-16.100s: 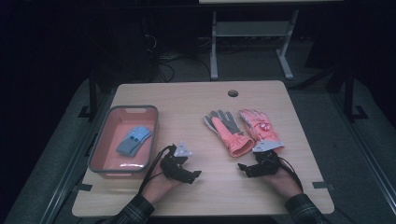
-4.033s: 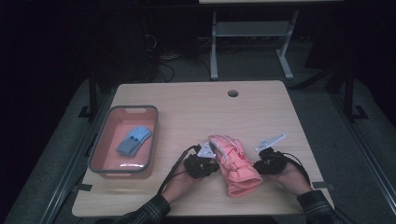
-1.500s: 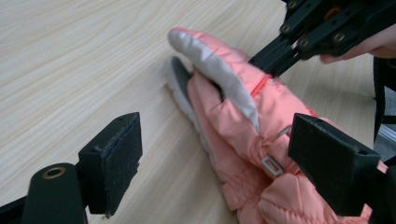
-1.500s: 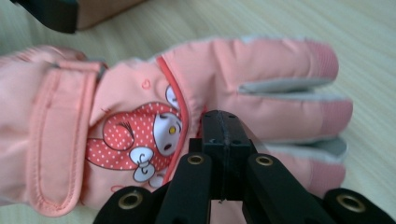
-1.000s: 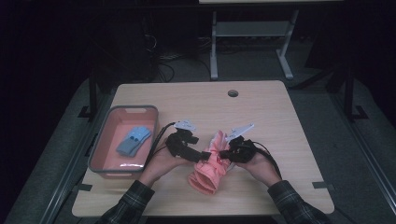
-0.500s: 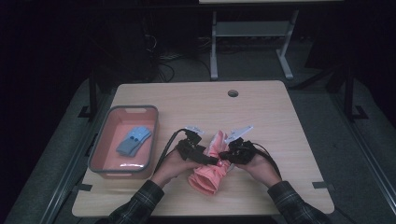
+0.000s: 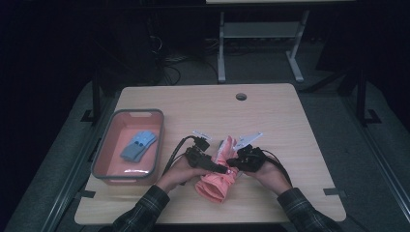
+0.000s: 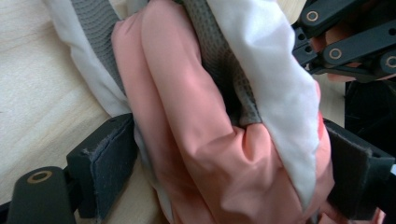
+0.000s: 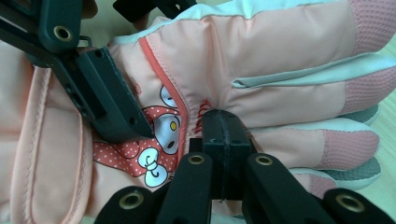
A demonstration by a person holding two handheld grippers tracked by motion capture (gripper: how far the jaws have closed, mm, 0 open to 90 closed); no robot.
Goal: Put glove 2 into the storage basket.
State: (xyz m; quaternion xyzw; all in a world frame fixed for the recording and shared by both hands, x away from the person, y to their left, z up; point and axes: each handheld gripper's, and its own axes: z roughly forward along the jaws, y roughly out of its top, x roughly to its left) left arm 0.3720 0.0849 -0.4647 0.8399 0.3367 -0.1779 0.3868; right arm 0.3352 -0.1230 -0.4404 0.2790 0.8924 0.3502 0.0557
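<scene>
Hand-held gripper (image 7: 223, 169) works over a pale wooden table (image 7: 270, 111) in dim surroundings.

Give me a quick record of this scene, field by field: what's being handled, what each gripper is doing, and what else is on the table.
handled: pink gloves, bunched at the table's front
left gripper: jaws straddle the gloves, pads against the fabric
right gripper: jaws shut, pinching a fold of glove fabric
bin: pink, at the table's left, holds a blue item

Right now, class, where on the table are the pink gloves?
In the high view, the pink gloves lie near the table's front edge, between the left gripper and right gripper, right of the tray.
</scene>
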